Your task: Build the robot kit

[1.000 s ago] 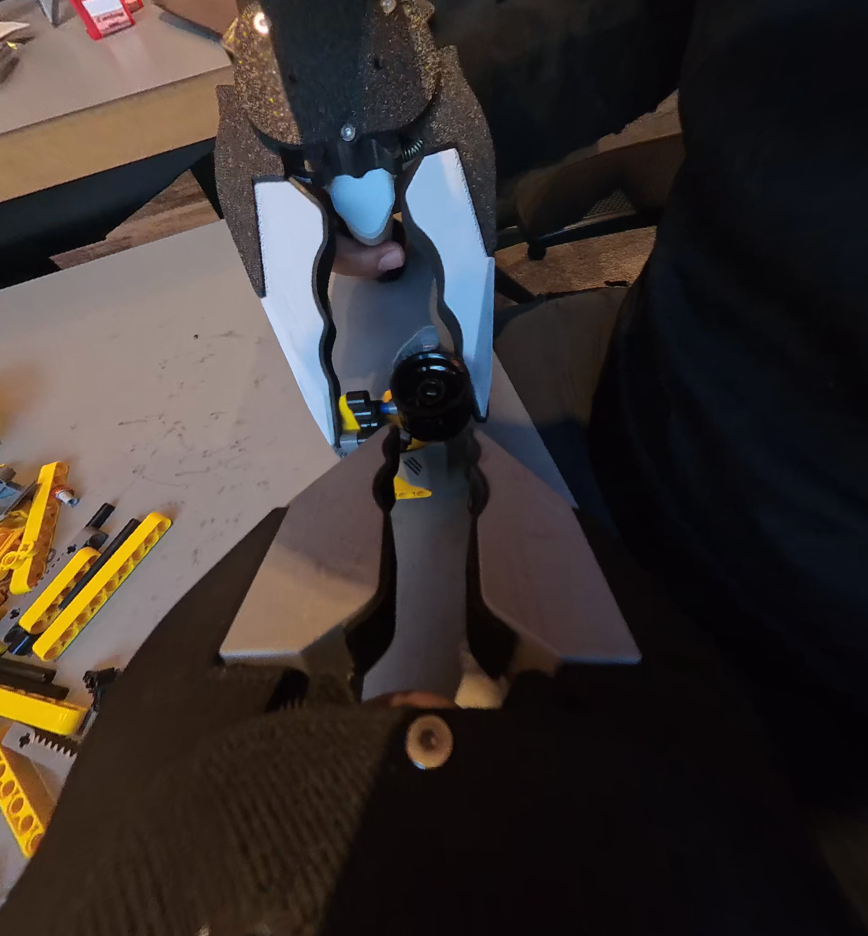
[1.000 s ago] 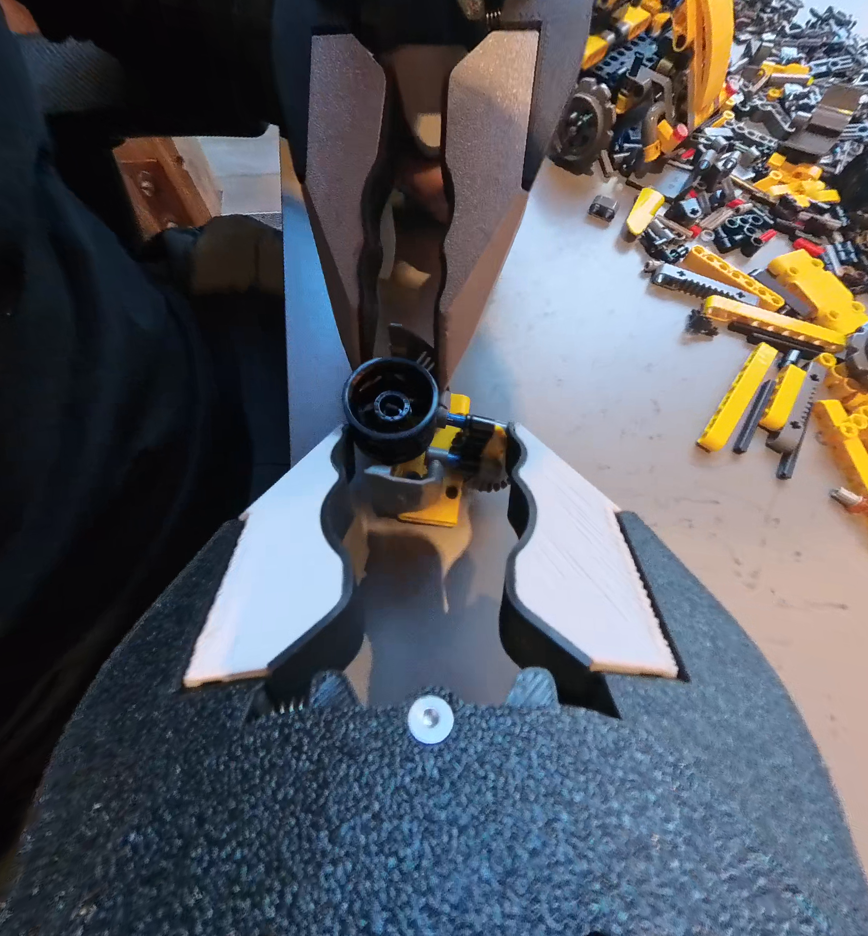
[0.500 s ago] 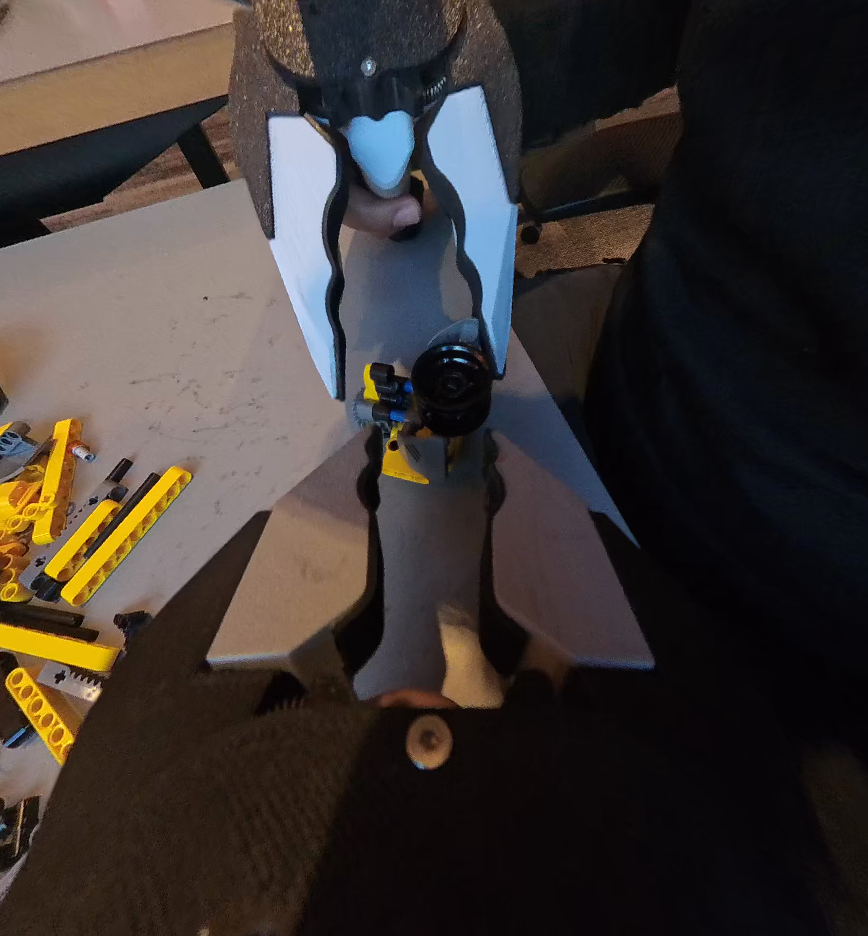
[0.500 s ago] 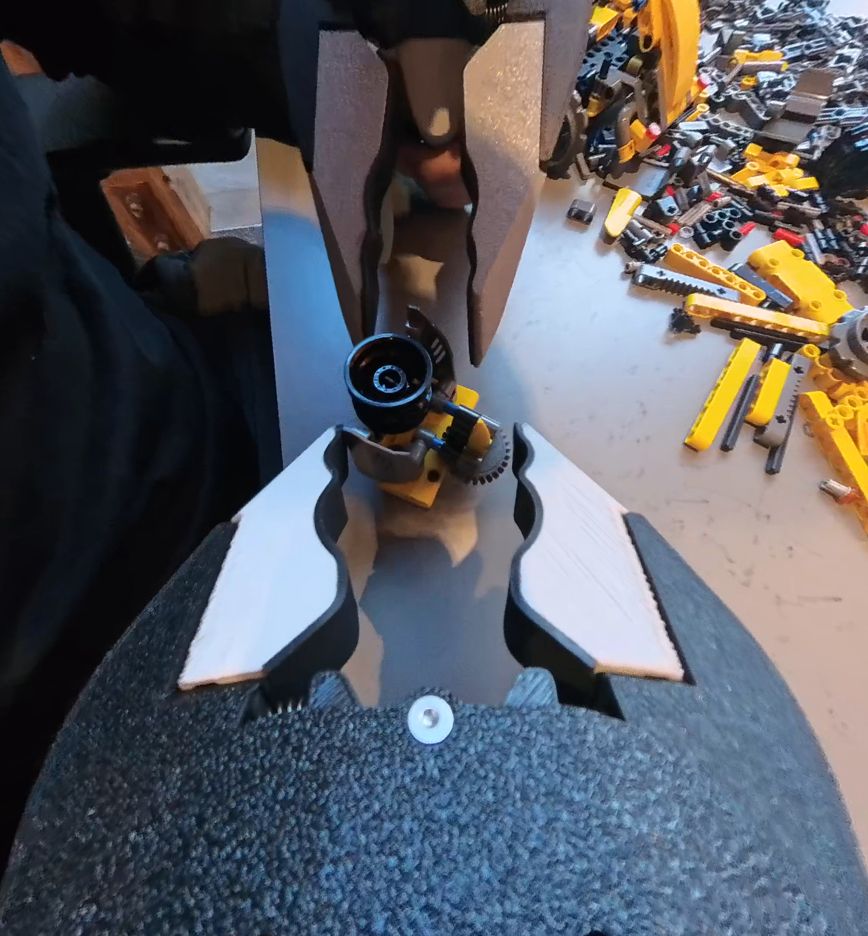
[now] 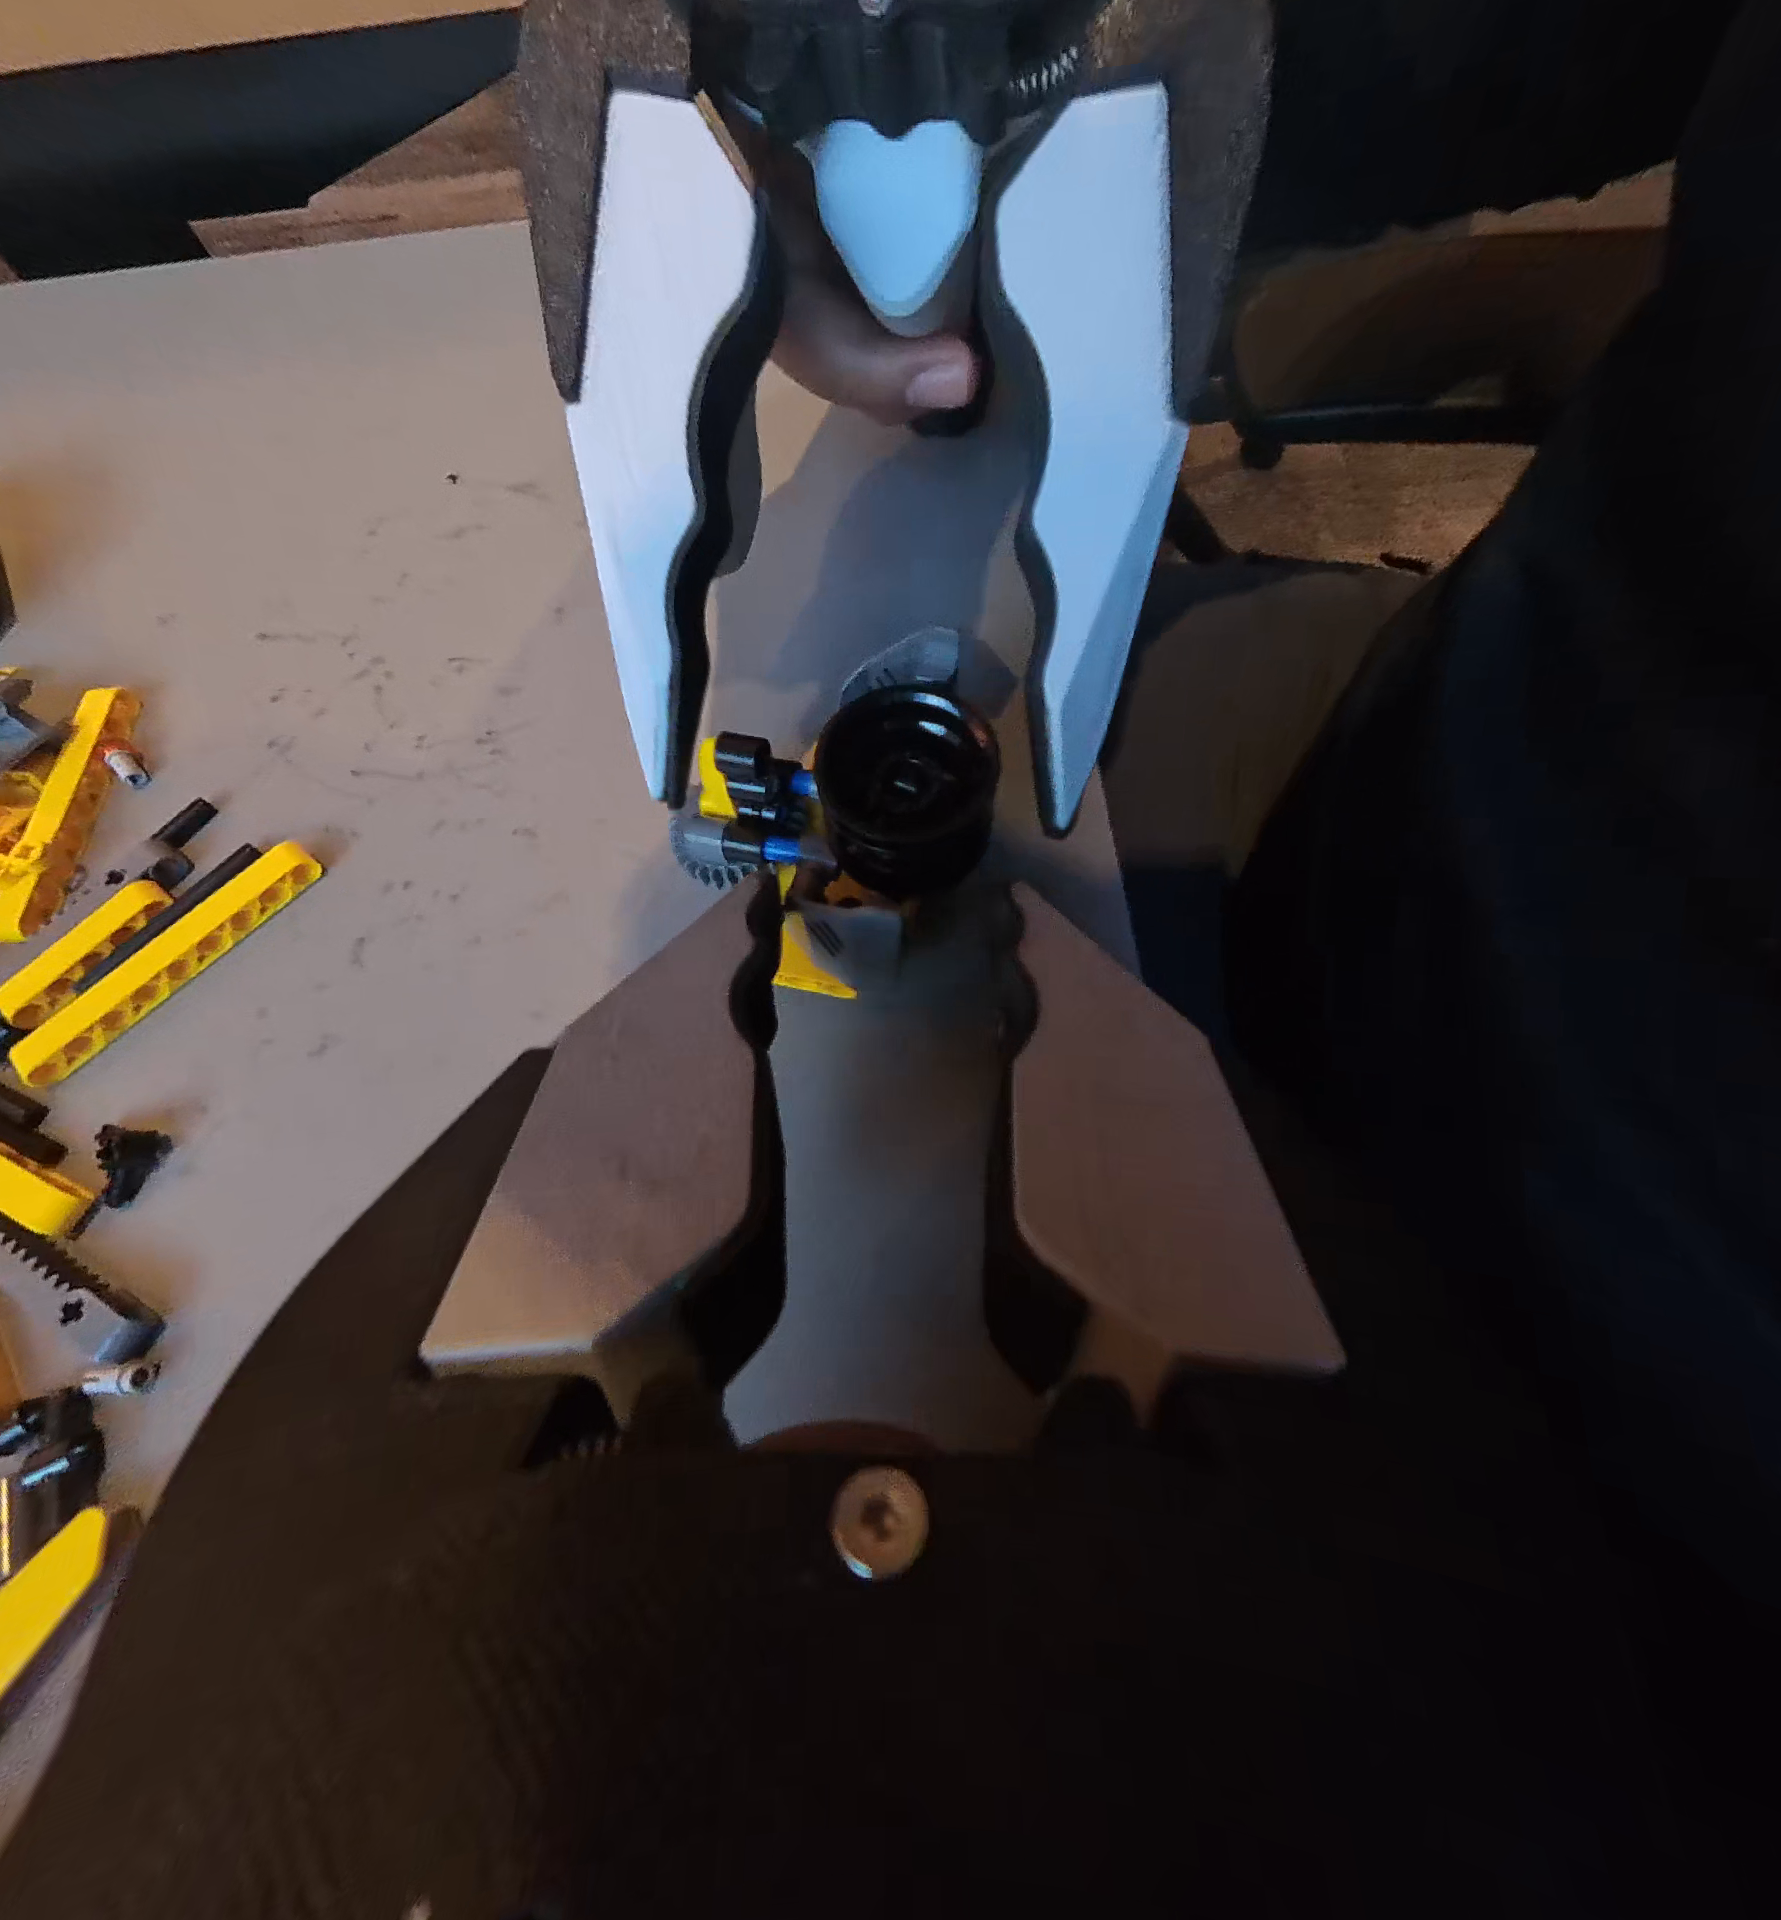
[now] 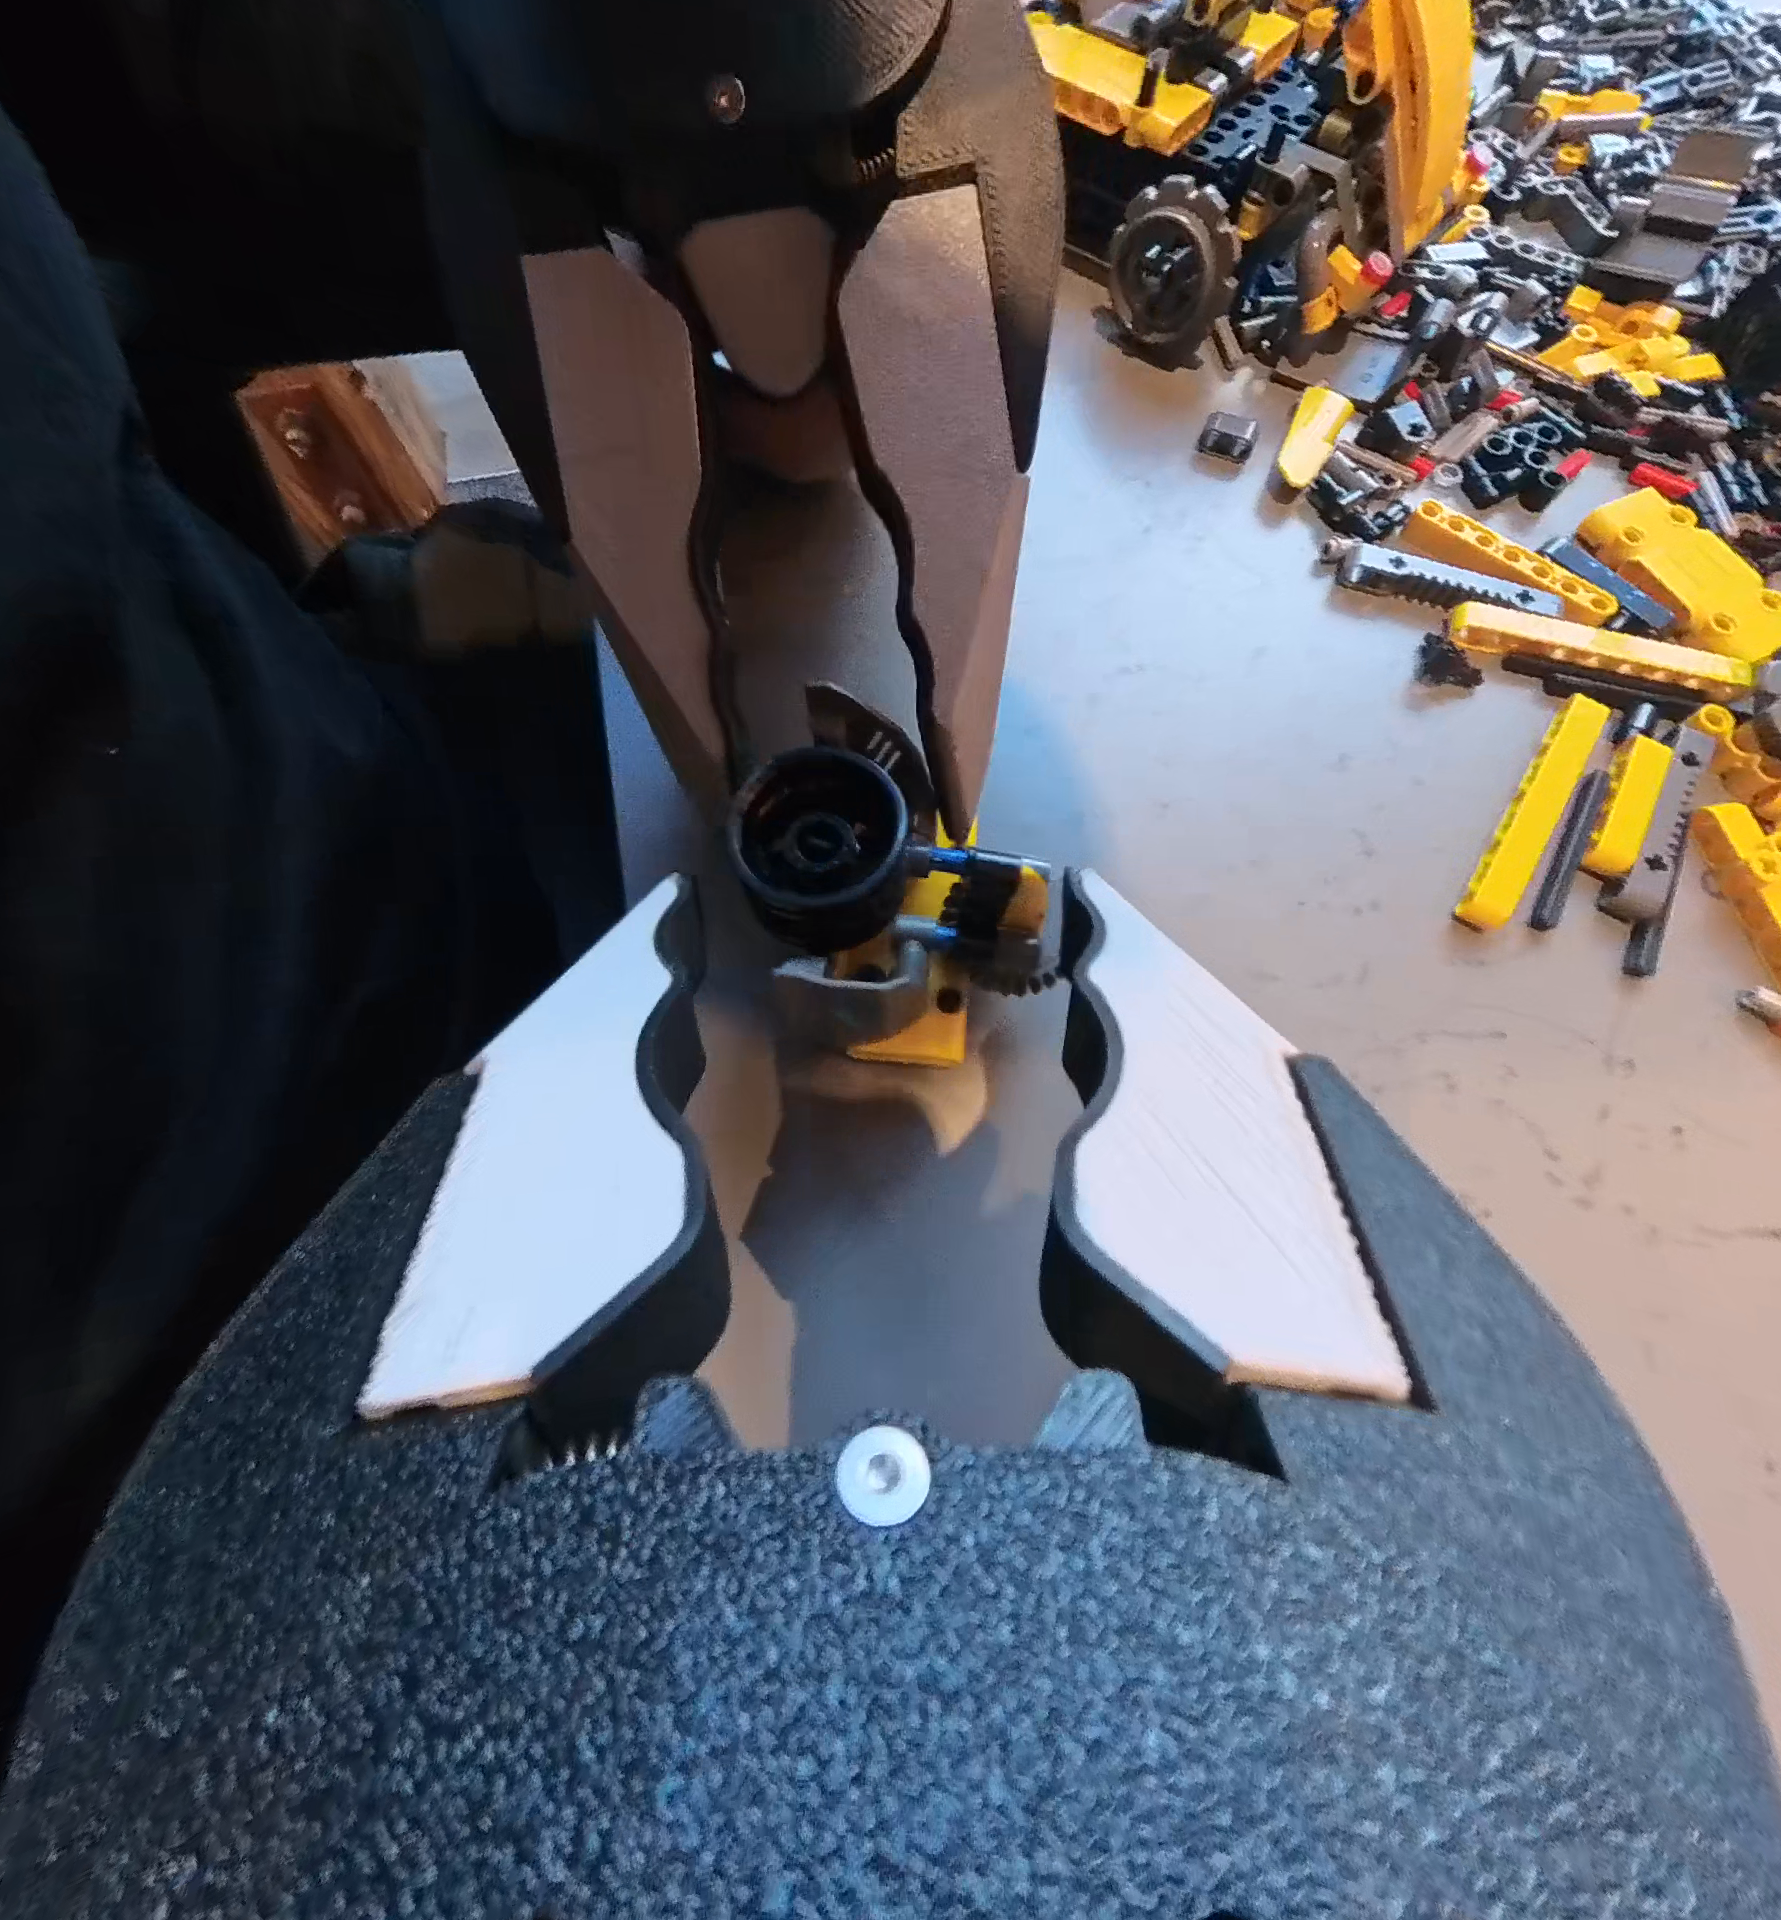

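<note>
1. The left gripper (image 5: 886,904) pinches the small assembly (image 5: 824,940) at its fingertips, on the grey and yellow block under the black wheel (image 6: 818,842). The hold looks shallow to me.
2. The right gripper (image 6: 875,894) faces it with its fingers spread around the same assembly. 1 finger touches the grey gear (image 6: 1021,971) and the other sits just beside the wheel. I cannot tell whether it clamps.
3. The assembly hangs just above the table (image 5: 346,520), near its edge and close to the person's dark clothing (image 5: 1592,935). Loose yellow beams (image 5: 159,956) lie well apart.
4. In my judgement, good handling here means steady left pressure, both grippers kept in line, and contact on solid faces, not gear teeth
</note>
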### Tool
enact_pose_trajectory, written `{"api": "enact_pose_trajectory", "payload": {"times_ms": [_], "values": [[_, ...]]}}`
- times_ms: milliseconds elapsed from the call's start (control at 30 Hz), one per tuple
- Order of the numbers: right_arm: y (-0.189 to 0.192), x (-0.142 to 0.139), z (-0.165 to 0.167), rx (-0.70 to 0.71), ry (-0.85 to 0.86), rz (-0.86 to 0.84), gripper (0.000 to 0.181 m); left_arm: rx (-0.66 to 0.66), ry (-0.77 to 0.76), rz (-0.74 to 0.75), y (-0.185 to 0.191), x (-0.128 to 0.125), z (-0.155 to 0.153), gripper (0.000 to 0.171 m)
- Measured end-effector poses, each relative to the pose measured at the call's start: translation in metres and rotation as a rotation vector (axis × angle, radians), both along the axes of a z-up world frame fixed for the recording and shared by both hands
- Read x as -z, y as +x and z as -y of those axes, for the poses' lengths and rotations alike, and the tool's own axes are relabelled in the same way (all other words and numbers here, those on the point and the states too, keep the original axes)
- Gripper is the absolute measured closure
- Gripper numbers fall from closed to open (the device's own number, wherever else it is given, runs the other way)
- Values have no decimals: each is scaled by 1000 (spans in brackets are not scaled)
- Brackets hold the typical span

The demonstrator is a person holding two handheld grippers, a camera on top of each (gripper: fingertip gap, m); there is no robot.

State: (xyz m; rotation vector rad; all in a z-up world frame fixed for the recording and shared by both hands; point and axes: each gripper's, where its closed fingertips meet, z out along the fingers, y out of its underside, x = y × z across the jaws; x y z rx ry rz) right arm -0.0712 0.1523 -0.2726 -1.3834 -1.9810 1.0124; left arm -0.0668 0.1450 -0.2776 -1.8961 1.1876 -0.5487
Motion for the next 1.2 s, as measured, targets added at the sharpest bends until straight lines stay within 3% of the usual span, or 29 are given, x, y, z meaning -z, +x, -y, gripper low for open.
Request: {"api": "enact_pose_trajectory", "payload": {"times_ms": [67, 267, 533, 800, 1200], "values": [[-2, 3, 2, -18, 9, 10, 112, 24, 4, 7, -2, -3, 6, 128], [-7, 9, 3, -48, 1, 38, 112, 98, -1, 19, -21, -13, 4, 133], [-9, 8, 4, -41, -30, 20, 117, 204, 7, 11, -5, -6, 5, 144], [-8, 7, 3, -66, -48, 7, 118, 182, 51, 23, -4, -6, 1, 151], [-8, 7, 3, -103, -37, -6, 122, 22, 27, 27, -2, -5, -1, 152]]}}
